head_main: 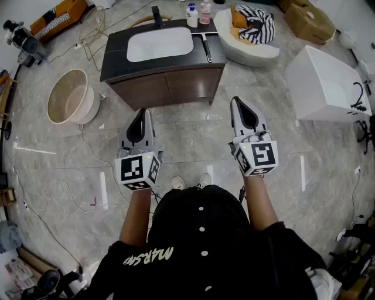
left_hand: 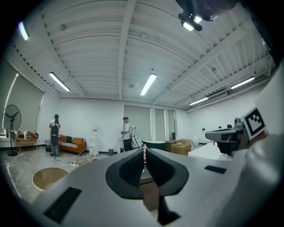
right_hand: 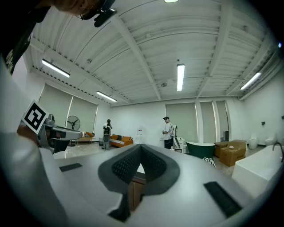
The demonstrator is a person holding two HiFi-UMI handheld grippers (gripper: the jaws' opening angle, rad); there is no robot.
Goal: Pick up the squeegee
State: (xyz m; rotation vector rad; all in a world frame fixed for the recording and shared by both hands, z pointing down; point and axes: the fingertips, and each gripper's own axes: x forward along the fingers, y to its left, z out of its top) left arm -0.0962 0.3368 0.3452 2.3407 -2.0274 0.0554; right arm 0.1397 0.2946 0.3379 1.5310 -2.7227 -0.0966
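The squeegee [head_main: 206, 48], with a dark handle, lies on the dark countertop [head_main: 117, 50] of a vanity, just right of the white basin [head_main: 160, 44]. Both grippers are held level in front of the vanity, well short of it, above the floor. My left gripper [head_main: 142, 111] is shut and empty, its tips meeting in the left gripper view [left_hand: 144, 150]. My right gripper [head_main: 237, 101] is also shut with nothing in it, its tips together in the right gripper view [right_hand: 141, 148]. The squeegee does not show in either gripper view.
Two bottles [head_main: 192, 14] stand at the back of the counter. A beige round tub [head_main: 67, 96] sits on the floor at left, a white bathtub [head_main: 328, 82] at right, a white seat with striped cloth [head_main: 246, 29] behind. Cables [head_main: 88, 146] trail across the floor. People [right_hand: 168, 131] stand far off.
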